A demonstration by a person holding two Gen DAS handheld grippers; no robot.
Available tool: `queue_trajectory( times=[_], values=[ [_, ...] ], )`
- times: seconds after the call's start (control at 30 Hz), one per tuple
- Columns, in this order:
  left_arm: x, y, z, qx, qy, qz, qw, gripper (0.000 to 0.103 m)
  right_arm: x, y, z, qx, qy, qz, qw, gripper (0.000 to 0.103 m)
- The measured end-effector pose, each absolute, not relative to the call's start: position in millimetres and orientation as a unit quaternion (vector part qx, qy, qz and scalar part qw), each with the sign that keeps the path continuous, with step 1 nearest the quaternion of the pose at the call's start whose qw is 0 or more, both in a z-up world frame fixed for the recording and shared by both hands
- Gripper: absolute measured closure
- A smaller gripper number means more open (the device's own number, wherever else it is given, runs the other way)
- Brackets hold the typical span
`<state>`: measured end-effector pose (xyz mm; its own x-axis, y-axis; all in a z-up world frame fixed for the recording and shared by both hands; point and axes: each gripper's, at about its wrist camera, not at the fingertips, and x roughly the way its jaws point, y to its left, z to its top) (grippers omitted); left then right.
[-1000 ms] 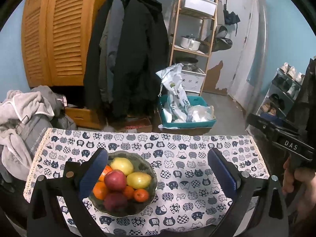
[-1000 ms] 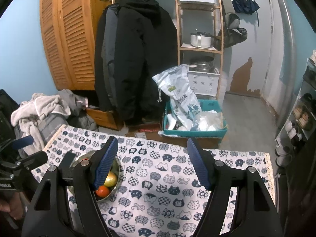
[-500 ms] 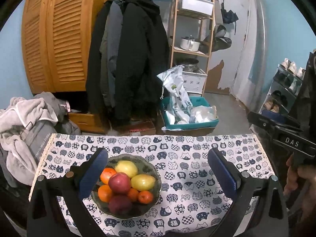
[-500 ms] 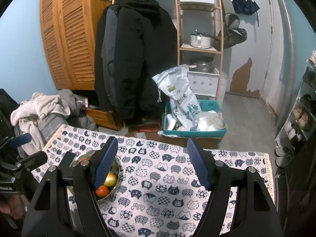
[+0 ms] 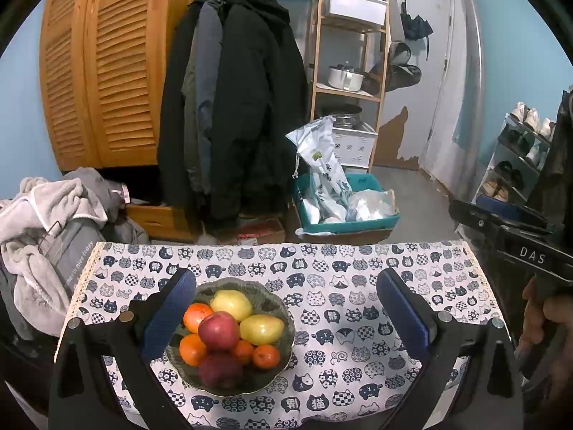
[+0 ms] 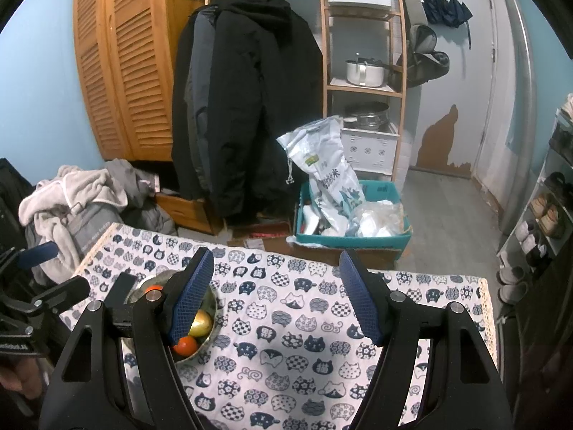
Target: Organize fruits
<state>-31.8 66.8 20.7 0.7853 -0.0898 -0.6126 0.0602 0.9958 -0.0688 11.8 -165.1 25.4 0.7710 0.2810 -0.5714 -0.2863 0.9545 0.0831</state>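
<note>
A grey bowl [image 5: 229,380] on the cat-print tablecloth [image 5: 358,340] holds apples, oranges and yellow fruit (piled high). Both the left gripper [image 5: 286,308] and right gripper [image 6: 275,294] hover spread, gripping nothing; the right one's body reads "DAS".

Both wrist cameras are looking forward and downward along their claws across the table [image 5: 358,286], toward the coats [image 5: 247,107] and shelf [image 6: 365,86]. The left view is sitting close over the fruit bowl [image 5: 275,301]; the right view is catching that bowl [image 6: 211,301] at lower left.
</note>
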Motion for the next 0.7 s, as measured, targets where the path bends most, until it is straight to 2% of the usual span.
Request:
queue_trajectory(
  times=[0.7],
  values=[
    [-32.5,65.9,21.6,-0.01,0.327,-0.009,0.945,0.001,11.9,-164.2,26.1,-0.005,0.303,0.151,0.941,0.031]
  ],
)
